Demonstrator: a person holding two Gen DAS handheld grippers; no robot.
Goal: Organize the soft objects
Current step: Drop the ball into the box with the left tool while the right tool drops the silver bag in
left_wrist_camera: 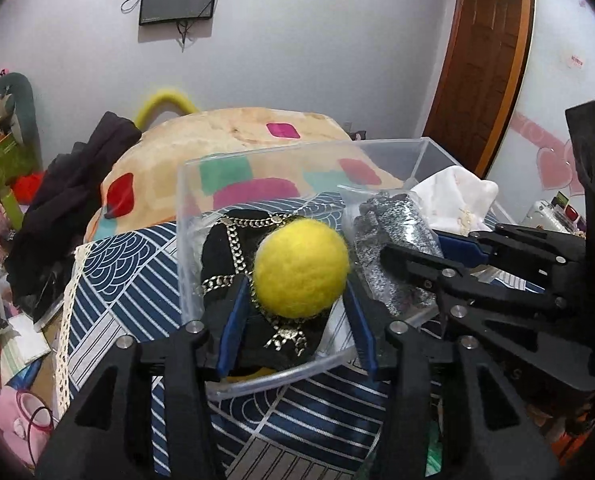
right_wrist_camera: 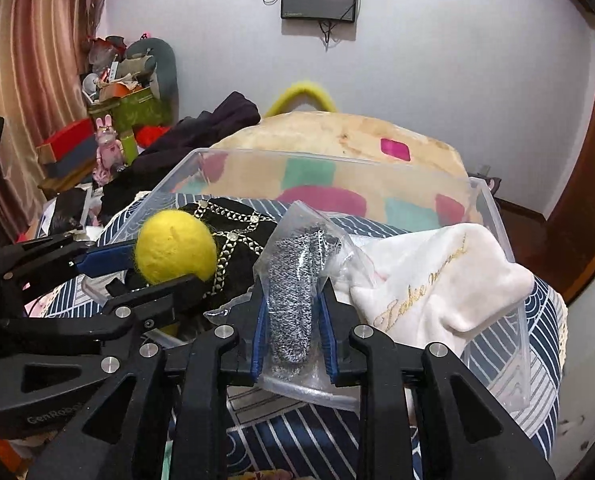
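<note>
A clear plastic bin (left_wrist_camera: 257,384) (right_wrist_camera: 493,216) sits on a blue-and-white patterned cloth. My left gripper (left_wrist_camera: 297,296) (right_wrist_camera: 157,268) is shut on a yellow felt ball (left_wrist_camera: 301,268) (right_wrist_camera: 175,252) and holds it over the bin's near left part, above a black item with a gold chain (left_wrist_camera: 233,248) (right_wrist_camera: 233,236). My right gripper (right_wrist_camera: 293,312) (left_wrist_camera: 409,252) is shut on a grey knit item in a clear plastic bag (right_wrist_camera: 293,300) (left_wrist_camera: 397,236) at the bin's near rim. A white cloth with gold script (right_wrist_camera: 437,280) (left_wrist_camera: 457,196) lies in the bin's right side.
A large cushion with coloured patches (left_wrist_camera: 257,136) (right_wrist_camera: 357,148) rises behind the bin. Dark clothing (left_wrist_camera: 69,200) (right_wrist_camera: 201,136) is piled at the left. Boxes and toys (right_wrist_camera: 109,120) clutter the far left. A wooden door (left_wrist_camera: 485,60) stands at the right.
</note>
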